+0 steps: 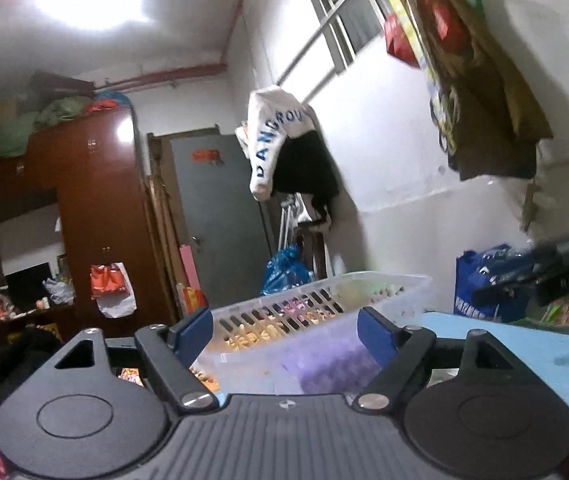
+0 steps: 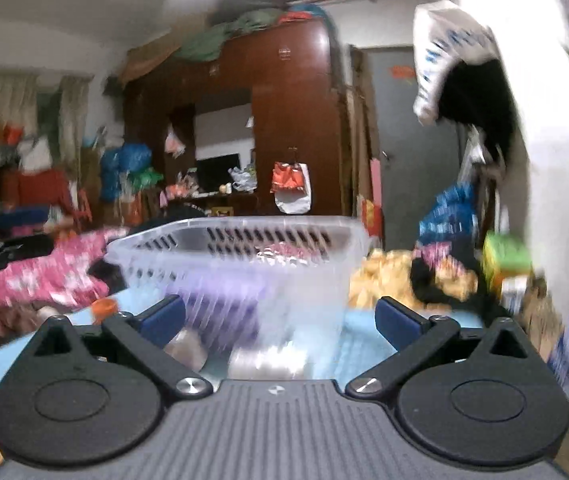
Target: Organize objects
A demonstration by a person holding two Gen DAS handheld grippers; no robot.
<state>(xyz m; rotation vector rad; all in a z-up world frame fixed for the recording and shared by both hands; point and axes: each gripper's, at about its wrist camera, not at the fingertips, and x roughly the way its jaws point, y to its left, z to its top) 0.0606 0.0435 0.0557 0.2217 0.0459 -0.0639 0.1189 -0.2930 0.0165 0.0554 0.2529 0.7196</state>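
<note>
A translucent plastic basket (image 1: 324, 304) with slotted walls stands on a light blue table (image 1: 504, 344). Yellowish and pink items show through its walls. My left gripper (image 1: 284, 334) is open. The basket's near end lies between its blue pads (image 1: 194, 334), and they do not press on it. In the right wrist view the same basket (image 2: 244, 236) is blurred, just ahead of my open right gripper (image 2: 280, 320). Small blurred items lie on the table (image 2: 360, 344) in front of it: a greyish bottle-like thing (image 2: 186, 348) and an orange piece (image 2: 104, 306).
Pink patterned bedding (image 2: 44, 276) lies left of the table. A yellow and black heap (image 2: 388, 276) and a green box (image 2: 504, 256) sit to its right. Blue bags (image 1: 488, 280) stand by the white wall. A brown wardrobe (image 1: 96, 208) and grey door (image 1: 220, 220) stand behind.
</note>
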